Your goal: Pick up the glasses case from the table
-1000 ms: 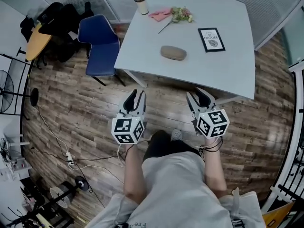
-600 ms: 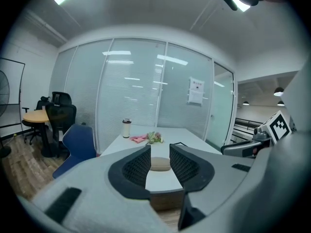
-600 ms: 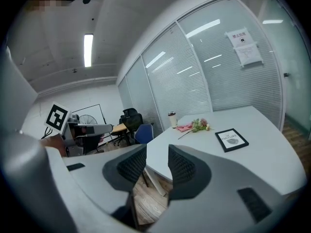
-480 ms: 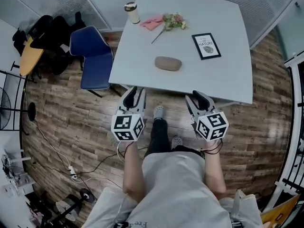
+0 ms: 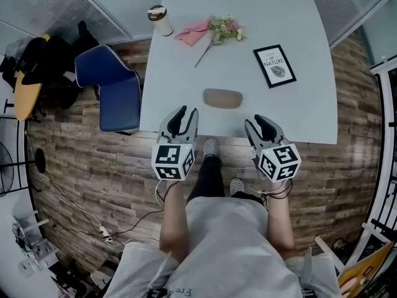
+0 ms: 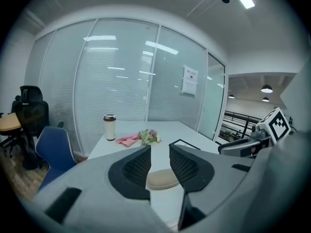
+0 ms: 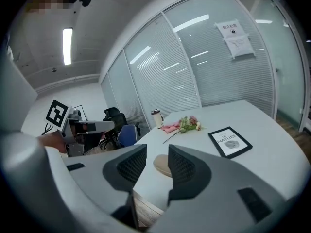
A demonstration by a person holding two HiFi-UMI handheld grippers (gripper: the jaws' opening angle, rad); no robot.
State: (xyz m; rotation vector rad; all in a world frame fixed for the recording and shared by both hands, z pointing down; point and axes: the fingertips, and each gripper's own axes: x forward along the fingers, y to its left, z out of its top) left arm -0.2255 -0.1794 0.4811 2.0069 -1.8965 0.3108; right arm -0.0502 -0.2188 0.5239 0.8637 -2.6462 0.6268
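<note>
The tan oval glasses case lies on the white table, close to its near edge. My left gripper hovers at that edge, just left of and short of the case, jaws a little apart with nothing between them. Beyond its jaws in the left gripper view the case shows through the gap. Equally short of the case, to its right, my right gripper hangs open and empty. The right gripper view shows the case farther off on the table.
On the far part of the table stand a lidded coffee cup, a pink cloth, a small bunch of flowers and a framed picture. A blue chair sits at the table's left side. The floor is wood planks.
Both grippers have travelled forward from over the floor to the table's near edge, and the case is now much closer to their tips. The jaw gaps look unchanged.
</note>
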